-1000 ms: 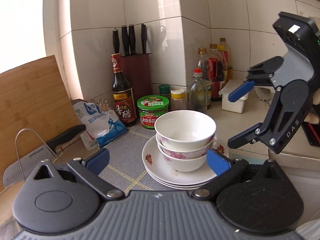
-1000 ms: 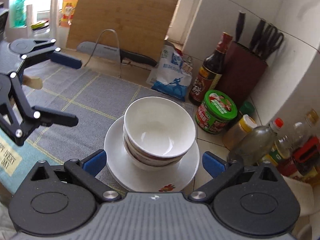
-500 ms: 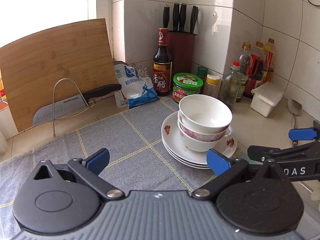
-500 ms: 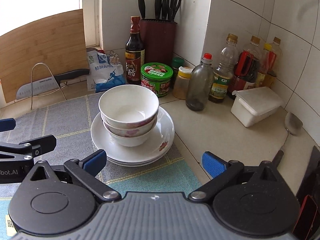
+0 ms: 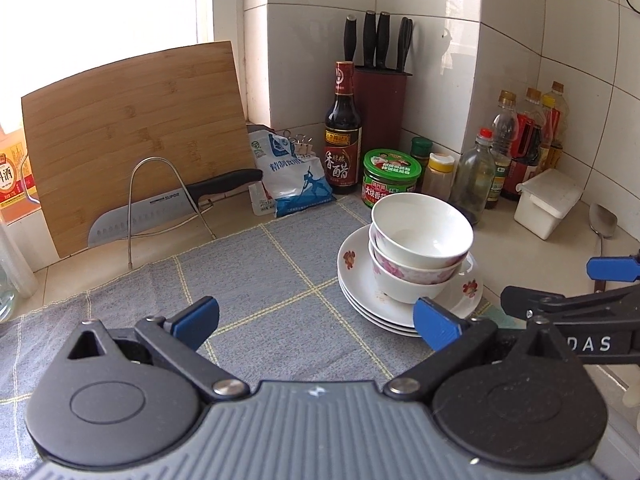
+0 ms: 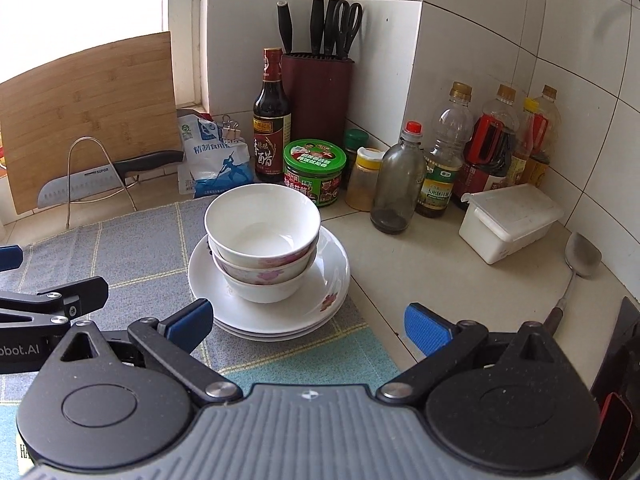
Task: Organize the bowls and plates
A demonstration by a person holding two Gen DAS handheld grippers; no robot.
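Both hand-held grippers, left (image 5: 316, 318) and right (image 6: 306, 320), gape wide, holding nothing.

White tiled walls (image 6: 472, 40) meet at a corner; daylight floods a window (image 5: 100, 8) at left.

The left wrist camera sits low over the grey checked cloth (image 5: 256, 280), looking forward and slightly down toward the tiled corner, with the stack of white floral bowls on white plates (image 5: 416, 256) near, right of centre. The right wrist camera looks the same way from further right, so that stack (image 6: 264, 256) falls left of centre. Both views share the leaning bamboo cutting board (image 5: 132, 136) (image 6: 88, 108), dark red knife block (image 5: 380, 108) (image 6: 318, 96) and each other's gripper at the edge.
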